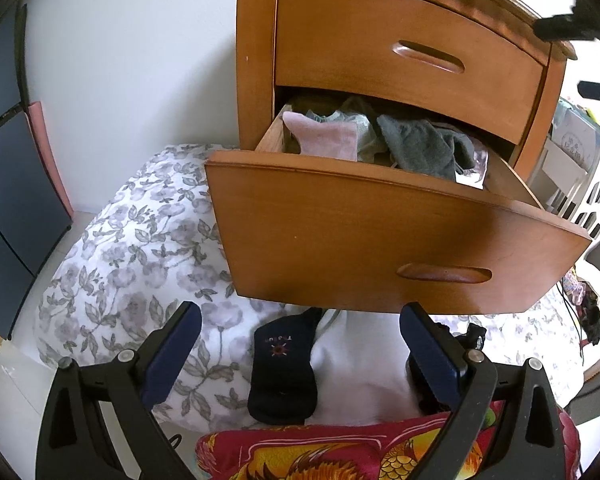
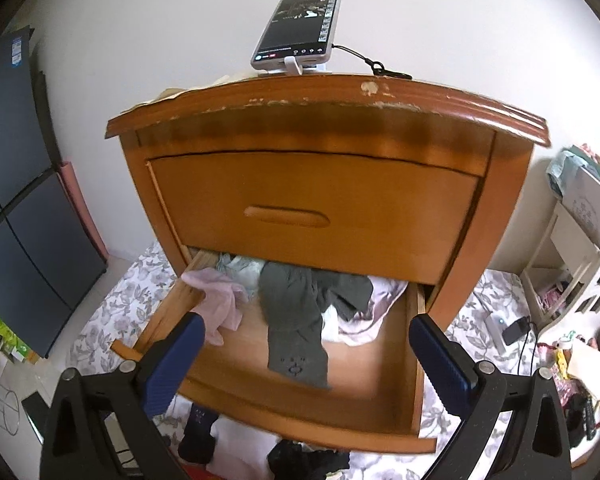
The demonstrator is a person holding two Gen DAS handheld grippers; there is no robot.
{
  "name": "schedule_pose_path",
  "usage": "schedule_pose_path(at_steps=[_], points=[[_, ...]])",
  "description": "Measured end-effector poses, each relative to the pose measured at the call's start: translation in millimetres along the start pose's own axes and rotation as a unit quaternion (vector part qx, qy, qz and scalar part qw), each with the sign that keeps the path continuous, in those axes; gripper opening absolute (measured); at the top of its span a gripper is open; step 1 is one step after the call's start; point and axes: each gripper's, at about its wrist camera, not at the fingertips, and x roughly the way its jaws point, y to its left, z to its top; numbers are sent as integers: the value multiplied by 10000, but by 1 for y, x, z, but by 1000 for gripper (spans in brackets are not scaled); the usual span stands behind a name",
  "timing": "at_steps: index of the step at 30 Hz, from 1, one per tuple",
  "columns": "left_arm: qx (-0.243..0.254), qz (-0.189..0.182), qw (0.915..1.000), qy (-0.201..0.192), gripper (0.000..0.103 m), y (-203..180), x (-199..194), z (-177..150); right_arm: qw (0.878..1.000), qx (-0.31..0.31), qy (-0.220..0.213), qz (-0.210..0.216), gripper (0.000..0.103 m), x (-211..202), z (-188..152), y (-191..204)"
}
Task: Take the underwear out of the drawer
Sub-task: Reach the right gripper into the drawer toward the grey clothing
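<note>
- Floral bedding [image 1: 140, 240] spreads under a wooden nightstand [image 2: 324, 140] against a white wall.
- Right tongs [image 2: 304, 354] hang spread and empty over the open lower drawer [image 2: 300, 404].
- Left tongs [image 1: 300, 340] gape, holding nothing, below the drawer front.
- Grey underwear [image 2: 296, 320] and a pink piece [image 2: 220, 304] remain inside.
- Dark and white garments [image 1: 284, 376] already lie on the bedding, so removal looks partly done.

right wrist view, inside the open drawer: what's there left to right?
Pink garment → pale green garment → grey garment → lilac garment. White fabric under the grey one is left out.
</note>
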Motion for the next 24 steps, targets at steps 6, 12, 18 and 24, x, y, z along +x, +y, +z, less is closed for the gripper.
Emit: schedule_pose_path(at_steps=[6, 12, 18, 24], points=[[26, -9, 10000, 37, 99, -1, 2, 0, 9987, 90, 496, 118, 103, 35, 16, -7], [37, -76, 9999, 64, 99, 0, 3, 0, 9935, 123, 1135, 28, 103, 87, 4, -14], [68, -153, 9998, 86, 99, -2, 4, 0, 9881, 42, 1519, -224, 103, 119, -7, -15], [47, -239, 9996, 120, 99, -1, 6, 1, 9809, -151, 1929, -210, 96, 158, -19, -5]])
